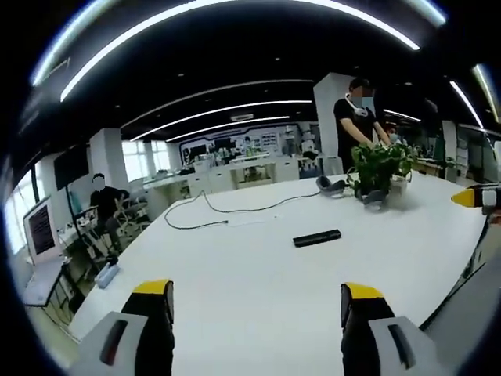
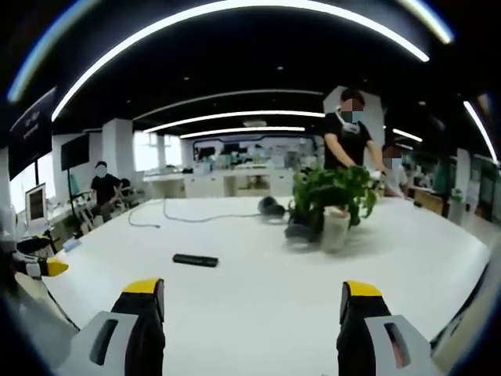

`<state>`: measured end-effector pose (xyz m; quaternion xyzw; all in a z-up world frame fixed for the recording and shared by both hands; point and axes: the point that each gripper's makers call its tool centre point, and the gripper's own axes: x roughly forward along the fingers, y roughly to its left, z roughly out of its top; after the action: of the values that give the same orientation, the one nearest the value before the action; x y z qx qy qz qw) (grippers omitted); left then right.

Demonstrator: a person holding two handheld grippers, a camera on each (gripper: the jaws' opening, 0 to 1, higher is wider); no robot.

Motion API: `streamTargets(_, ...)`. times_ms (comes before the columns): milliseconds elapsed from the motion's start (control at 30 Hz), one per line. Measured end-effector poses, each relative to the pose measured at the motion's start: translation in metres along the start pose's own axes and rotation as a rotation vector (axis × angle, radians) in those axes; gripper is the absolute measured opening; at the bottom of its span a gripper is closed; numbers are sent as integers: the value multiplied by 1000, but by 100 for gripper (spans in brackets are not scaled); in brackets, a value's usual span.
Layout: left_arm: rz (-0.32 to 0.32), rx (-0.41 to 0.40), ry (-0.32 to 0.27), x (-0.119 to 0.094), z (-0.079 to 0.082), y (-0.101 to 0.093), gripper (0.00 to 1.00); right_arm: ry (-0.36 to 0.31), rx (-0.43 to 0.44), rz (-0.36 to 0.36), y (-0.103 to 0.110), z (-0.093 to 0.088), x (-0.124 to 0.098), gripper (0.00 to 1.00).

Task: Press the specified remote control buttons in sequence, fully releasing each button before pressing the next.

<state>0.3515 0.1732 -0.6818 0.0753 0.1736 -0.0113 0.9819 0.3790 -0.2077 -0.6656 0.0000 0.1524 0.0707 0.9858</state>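
Left gripper (image 1: 257, 312) jaws apart (holding nothing) | right gripper (image 2: 253, 309) jaws apart | remote (image 1: 317, 237) flat on white table (image 1: 258, 266), near plant (image 1: 380, 168)

Right claw (image 2: 252, 313) spread above table (image 2: 258, 274), remote control (image 2: 195, 259) well ahead.

Potted plant (image 2: 333, 196), cable (image 1: 227, 210) and headphones (image 1: 330, 186) on table (image 1: 258, 282).

A slim black rectangular remote control (image 1: 317, 237) (image 2: 195, 260) lies flat on the white table (image 1: 258, 298) (image 2: 258, 290), well in from its edges, untouched.
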Motion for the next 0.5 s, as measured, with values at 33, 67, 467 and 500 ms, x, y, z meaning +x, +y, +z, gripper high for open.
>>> streamTargets(33, -1, -1, -1, 0, 0, -1, 92, -2, -2, 1, 0, 0, 0, 92)
streamTargets(67, 2, -5, 0, 0, 0, 0, 92, -4, -3, 4, 1, 1, 0, 92)
streamTargets(467, 15, 8, 50, 2, -10, 2, 95, -20, 14, 19, 4, 5, -3, 91)
streamTargets(500, 16, 9, 51, 2, -10, 2, 95, -21, 16, 20, 4, 5, -2, 91)
